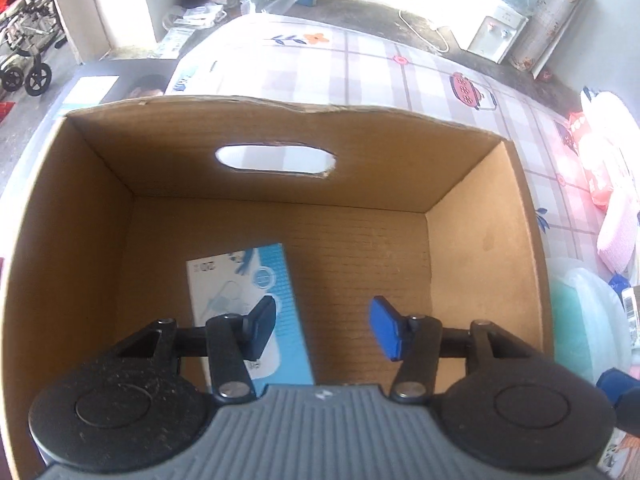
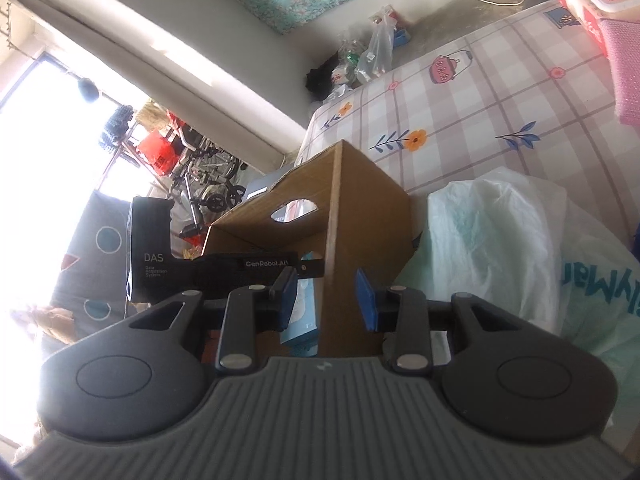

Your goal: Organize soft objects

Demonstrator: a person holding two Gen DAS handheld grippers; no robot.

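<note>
An open cardboard box (image 1: 480,216) with a handle hole stands on a checked tablecloth (image 1: 360,60). A flat blue-and-white pack (image 1: 256,280) lies on the box floor at the left. My left gripper (image 1: 322,328) is open and empty, above the inside of the box, over the pack's near end. In the right wrist view my right gripper (image 2: 326,300) is open and empty, its jaws on either side of the box's right wall (image 2: 340,240). The left gripper's body (image 2: 224,268) reaches over the box. A white plastic bag of pale green soft goods (image 2: 500,248) lies right of the box.
A pink soft roll (image 1: 618,236) and a red-and-white pack (image 1: 592,152) lie on the cloth to the right. The green bag (image 1: 580,320) sits against the box's right side. A water dispenser (image 1: 500,32) and clutter stand on the floor beyond. A wheelchair (image 1: 24,60) is far left.
</note>
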